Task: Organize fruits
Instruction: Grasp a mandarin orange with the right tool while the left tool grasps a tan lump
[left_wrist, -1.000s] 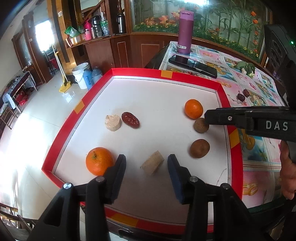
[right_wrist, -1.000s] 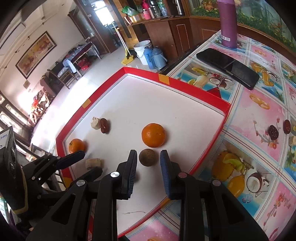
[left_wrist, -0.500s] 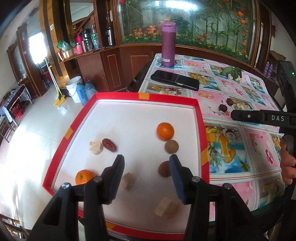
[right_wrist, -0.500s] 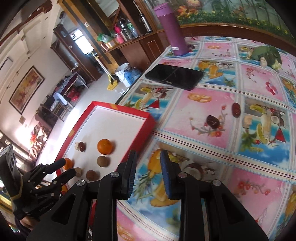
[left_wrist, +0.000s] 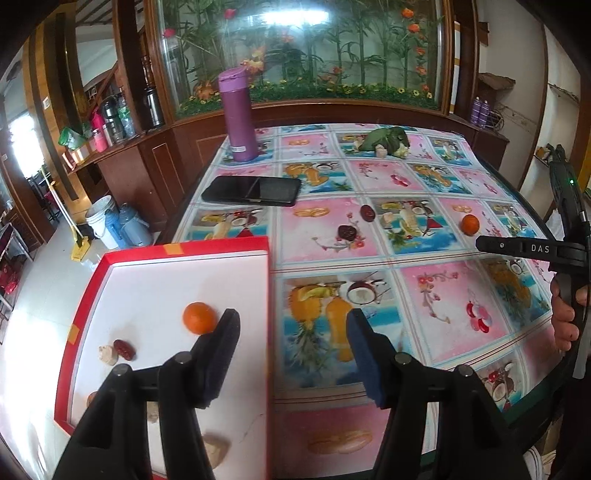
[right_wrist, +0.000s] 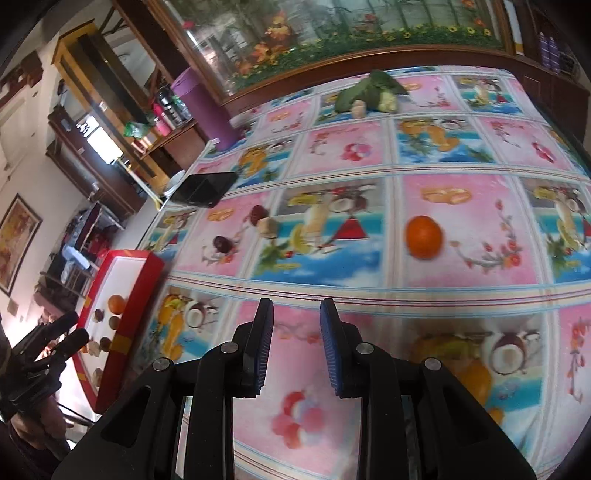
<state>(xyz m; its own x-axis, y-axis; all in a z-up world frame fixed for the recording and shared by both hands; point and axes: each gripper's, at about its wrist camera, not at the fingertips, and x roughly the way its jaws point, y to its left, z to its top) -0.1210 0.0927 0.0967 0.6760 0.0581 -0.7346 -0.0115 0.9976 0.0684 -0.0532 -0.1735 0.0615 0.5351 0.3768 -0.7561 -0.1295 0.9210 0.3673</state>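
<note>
The red-rimmed white tray holds an orange, a red date and pale and brown pieces. My left gripper hangs over the tray's right rim, its jaws opening with nothing between them. Loose on the tablecloth lie another orange, two dark dates and a pale chunk. My right gripper is over the cloth, short of that orange. Its jaws are drawn close, shut and empty. It also shows at the right of the left wrist view, the right gripper near the loose orange.
A black phone and a tall purple bottle stand at the table's far left. Green vegetables lie at the far edge. A hand holds the right tool. The tray overhangs the table's left side.
Both views swung right, from the tray to the tablecloth. The left jaws widened and left a pale piece in the tray. The right gripper moved off the tray toward the loose orange.
</note>
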